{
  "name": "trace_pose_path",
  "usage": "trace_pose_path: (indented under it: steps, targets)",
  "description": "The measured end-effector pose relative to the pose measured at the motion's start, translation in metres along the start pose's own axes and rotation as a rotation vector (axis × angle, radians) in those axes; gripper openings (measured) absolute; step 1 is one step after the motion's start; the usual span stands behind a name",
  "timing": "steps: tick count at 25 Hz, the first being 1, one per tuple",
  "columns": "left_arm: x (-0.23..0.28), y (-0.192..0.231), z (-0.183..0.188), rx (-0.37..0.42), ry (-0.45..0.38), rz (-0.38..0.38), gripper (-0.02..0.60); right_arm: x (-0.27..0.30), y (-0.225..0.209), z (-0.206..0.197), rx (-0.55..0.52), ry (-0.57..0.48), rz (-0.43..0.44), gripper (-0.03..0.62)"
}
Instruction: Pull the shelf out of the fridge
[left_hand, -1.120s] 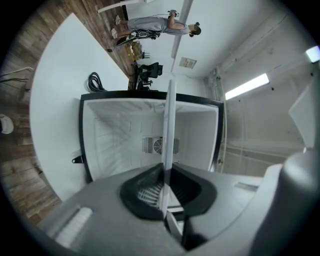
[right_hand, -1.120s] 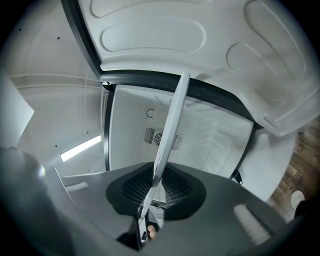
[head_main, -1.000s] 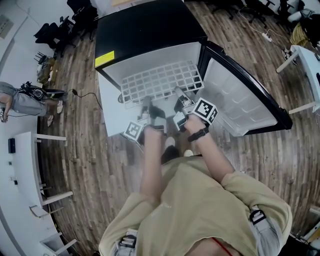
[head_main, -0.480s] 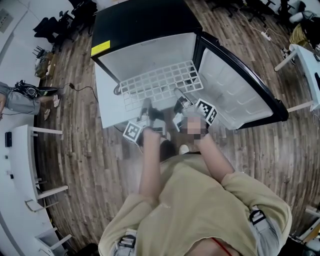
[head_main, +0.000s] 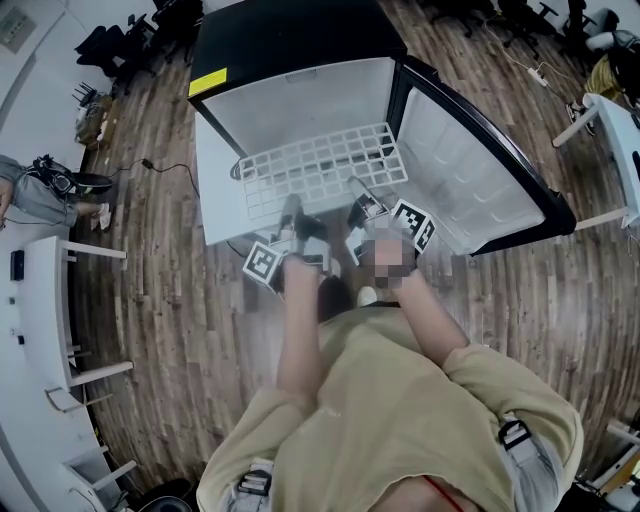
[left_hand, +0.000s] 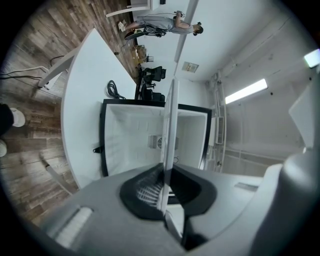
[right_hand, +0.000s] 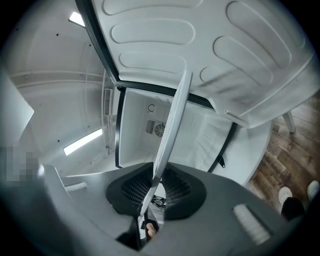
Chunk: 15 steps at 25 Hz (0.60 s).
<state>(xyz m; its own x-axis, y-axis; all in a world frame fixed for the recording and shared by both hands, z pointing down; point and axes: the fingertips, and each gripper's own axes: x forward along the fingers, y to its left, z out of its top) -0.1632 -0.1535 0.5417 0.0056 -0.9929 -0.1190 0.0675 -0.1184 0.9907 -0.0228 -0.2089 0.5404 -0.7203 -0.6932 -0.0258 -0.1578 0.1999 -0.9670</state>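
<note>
Head view, fridge: one fridge (head_main: 290, 45) at upper centre, its one door (head_main: 480, 175) open to the right
Head view, shelf: one white wire shelf (head_main: 320, 165) at centre, sticking out of the open front
Head view, grippers: two, left gripper (head_main: 293, 212) and right gripper (head_main: 358, 205), both at the shelf's near edge
Left gripper view: two fingers (left_hand: 139, 189) pinching the shelf, edge-on at centre
Right gripper view: two fingers (right_hand: 180, 192) pinching the shelf, edge-on, door across the top

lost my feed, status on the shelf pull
Left gripper and right gripper both shut on the shelf, front edge. Shelf sticks out of the fridge. Door wide open, nothing blocking.
</note>
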Motion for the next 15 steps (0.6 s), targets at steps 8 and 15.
trace_pose_path:
  steps: [8,15]
  targets:
    - [-0.009,-0.003,-0.001,0.000,0.003,0.000,0.029,-0.006,0.010,-0.004,-0.064,0.016,0.003,0.063]
    - [-0.012,-0.004,-0.001,0.015,0.003,0.016,0.029,-0.008,0.009,-0.006,-0.058,0.020,-0.008,0.066]
